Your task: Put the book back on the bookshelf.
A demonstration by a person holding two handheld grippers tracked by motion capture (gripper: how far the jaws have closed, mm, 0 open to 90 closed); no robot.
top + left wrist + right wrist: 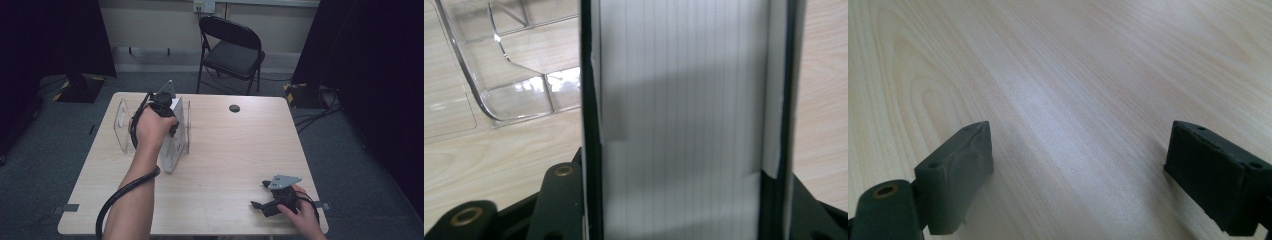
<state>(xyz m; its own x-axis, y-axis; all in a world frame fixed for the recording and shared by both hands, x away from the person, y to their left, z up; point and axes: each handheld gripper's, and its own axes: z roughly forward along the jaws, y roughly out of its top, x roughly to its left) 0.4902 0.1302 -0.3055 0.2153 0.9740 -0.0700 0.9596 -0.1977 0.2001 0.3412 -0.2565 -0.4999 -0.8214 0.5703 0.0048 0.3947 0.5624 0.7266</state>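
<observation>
left tool point(162, 107): clamped on thick white binder point(684, 100), upright in clear acrylic file holder point(121, 125) at surface's point(235, 160) far left | right tool point(264, 195): wide open, empty, near right edge | risk: binder tipping or snagging holder wall, dragging light holder along.

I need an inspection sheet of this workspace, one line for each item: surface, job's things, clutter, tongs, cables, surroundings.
Surface: light wooden table, with a small dark round spot near the far edge.
Job's things: thick white block of pages, standing on edge in a clear plastic stand.
Clutter: nothing seen.
Tongs: left tongs shut on the block from above; right tongs open, low over bare table at the near right corner.
Cables: black cable trailing from the left tongs along the forearm; loose cables on the floor at right.
Surroundings: black folding chair behind the table, grey carpet, dark curtains at both sides.
</observation>
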